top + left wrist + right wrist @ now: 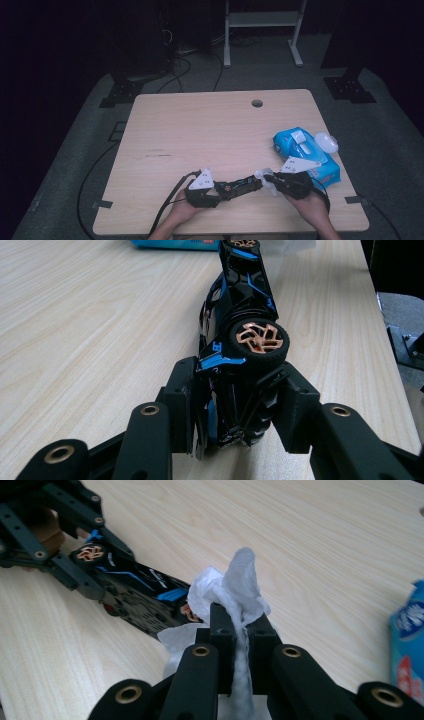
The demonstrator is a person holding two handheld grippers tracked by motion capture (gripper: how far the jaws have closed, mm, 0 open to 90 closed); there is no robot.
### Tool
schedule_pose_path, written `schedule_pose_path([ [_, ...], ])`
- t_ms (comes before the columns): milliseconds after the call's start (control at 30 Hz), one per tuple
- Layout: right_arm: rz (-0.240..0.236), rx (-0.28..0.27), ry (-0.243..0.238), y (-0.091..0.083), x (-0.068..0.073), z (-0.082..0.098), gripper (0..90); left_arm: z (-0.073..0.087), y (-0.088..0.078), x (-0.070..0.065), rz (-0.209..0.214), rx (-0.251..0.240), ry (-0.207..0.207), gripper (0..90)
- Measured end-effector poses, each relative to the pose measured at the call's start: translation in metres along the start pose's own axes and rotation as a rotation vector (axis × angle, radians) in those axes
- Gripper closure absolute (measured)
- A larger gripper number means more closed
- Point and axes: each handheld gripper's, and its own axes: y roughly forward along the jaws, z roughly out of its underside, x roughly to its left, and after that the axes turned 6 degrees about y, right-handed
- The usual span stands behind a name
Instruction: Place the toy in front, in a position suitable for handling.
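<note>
A black toy car (241, 186) with blue trim and copper wheels lies on its side near the table's front edge. My left gripper (216, 192) is shut on one end of the toy car (240, 340), its pads (181, 400) pressing both sides. My right gripper (274, 181) is shut on a crumpled white wipe (227, 595), which rests against the other end of the toy car (135, 597). The left gripper (75, 565) appears across the car in the right gripper view.
A blue pack of wet wipes (305, 152) lies at the table's right edge, with a white lid (326, 141) beside it. The wooden table (200, 130) has a cable hole (257, 103) at the back. Cables trail off the front left.
</note>
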Motion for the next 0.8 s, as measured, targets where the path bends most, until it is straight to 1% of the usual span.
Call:
schedule_pose_path([
  [33,0.0,-0.006,0.009,-0.002,-0.002,0.0,84.9,0.0,0.0,0.0,0.001,0.001,0.0,57.7],
  [100,-0.011,-0.03,0.007,-0.005,0.001,-0.003,84.9,0.0,0.0,0.001,0.002,-0.002,-0.004,57.7],
  [167,-0.034,-0.051,-0.02,-0.006,0.01,-0.011,84.9,0.0,0.0,0.001,0.002,-0.005,-0.008,57.7],
  [233,-0.061,-0.061,-0.037,-0.003,0.022,-0.018,84.9,0.001,0.0,0.001,0.002,-0.003,-0.008,57.7],
  [333,-0.094,-0.05,-0.068,0.008,0.034,-0.024,84.9,0.0,0.0,0.0,0.0,-0.001,-0.005,57.6],
  [400,-0.095,-0.018,-0.09,0.018,0.038,-0.023,84.9,0.0,0.0,0.0,-0.001,-0.001,-0.003,57.5],
  [500,-0.091,0.014,-0.086,0.026,0.037,-0.018,85.0,0.001,0.0,0.0,-0.004,0.001,-0.005,56.8],
  [567,-0.102,0.001,-0.063,0.027,0.035,-0.015,85.1,0.001,-0.001,0.001,-0.007,0.001,-0.018,54.0],
  [667,-0.091,0.002,-0.069,0.026,0.035,-0.014,85.1,0.002,-0.002,0.002,-0.011,0.007,-0.029,52.4],
  [800,-0.093,-0.007,-0.06,0.026,0.032,-0.012,85.1,0.003,-0.002,0.002,-0.016,0.016,-0.035,49.9],
])
